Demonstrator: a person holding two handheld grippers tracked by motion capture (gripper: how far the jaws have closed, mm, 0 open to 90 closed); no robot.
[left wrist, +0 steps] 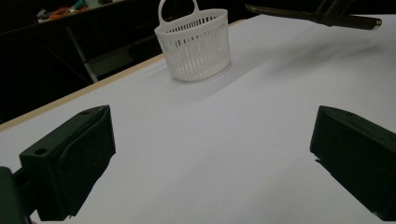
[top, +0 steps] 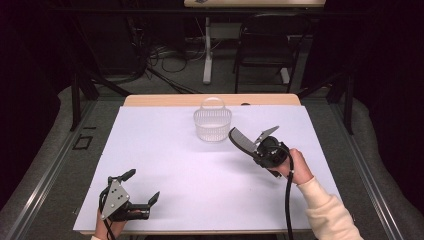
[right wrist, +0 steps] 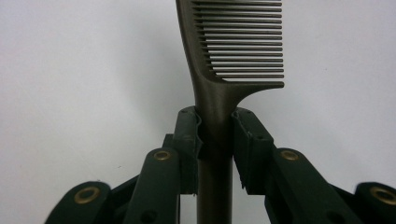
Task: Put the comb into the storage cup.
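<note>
The right gripper is clamped on a dark comb: in the right gripper view both pads press on the comb's handle just below the point where the teeth begin, with the toothed part standing out beyond the jaw tips and the rest of the handle running back between the linkages. In the high view the comb hangs above the white table cover, clear of it, its long axis running from the gripper toward about 10 o'clock and the free toothed end leading. The white slotted basket with its loop handle stands upright near the far edge of the cover, and from the comb's tip it lies at roughly 10 to 11 o'clock, near but not touching; the comb's axis already points nearly at the basket's right-hand wall. I judge the work in hand to be dropping the comb into that basket, so what matters is that the tip must rise over the rim and tilt downward before release. The right hand is by far the nearer one. The left gripper rests at the near left corner of the cover, at about 7 o'clock from the basket and well apart from it, jaws spread wide with nothing between them; in its own view the basket sits ahead toward 12 o'clock, the comb passing overhead at 1 o'clock.
</note>
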